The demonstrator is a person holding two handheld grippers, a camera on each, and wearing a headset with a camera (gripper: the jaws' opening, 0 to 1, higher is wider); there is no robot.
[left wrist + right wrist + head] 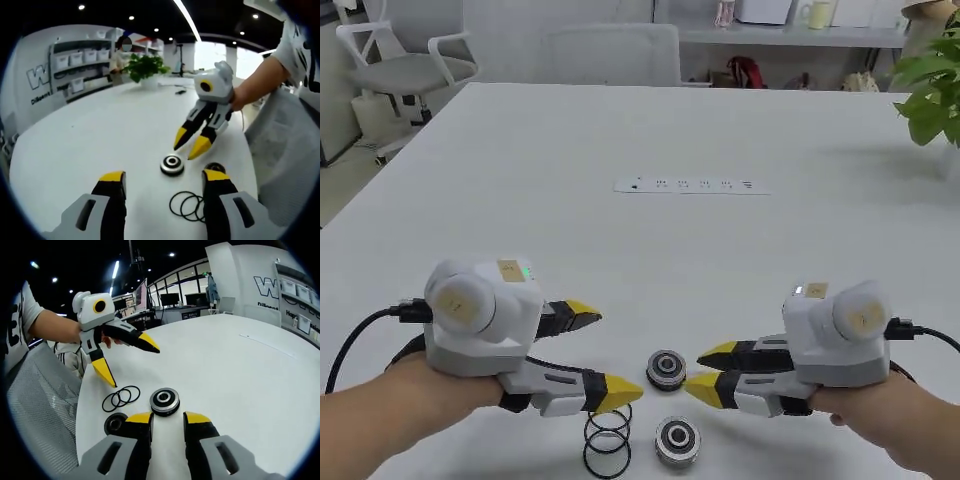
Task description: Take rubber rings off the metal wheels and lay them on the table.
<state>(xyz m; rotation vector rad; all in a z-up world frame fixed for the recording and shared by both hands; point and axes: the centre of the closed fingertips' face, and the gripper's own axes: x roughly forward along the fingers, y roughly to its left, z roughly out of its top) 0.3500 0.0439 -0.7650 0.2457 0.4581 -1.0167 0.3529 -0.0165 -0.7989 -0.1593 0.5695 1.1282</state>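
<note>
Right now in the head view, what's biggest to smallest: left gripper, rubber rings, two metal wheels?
1. left gripper
2. rubber rings
3. farther wheel and nearer wheel: they look alike, so no ranking.

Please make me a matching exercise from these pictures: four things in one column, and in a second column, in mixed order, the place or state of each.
Things
1. rubber rings
2. power strip
3. plant
4. left gripper

Place or state
A. green, at the far right
B. jaws wide apart, holding nothing
C. black, lying flat on the table beside a metal wheel
D. white, flat, farther up the table

Pairs: 1-C, 2-D, 3-A, 4-B
</note>
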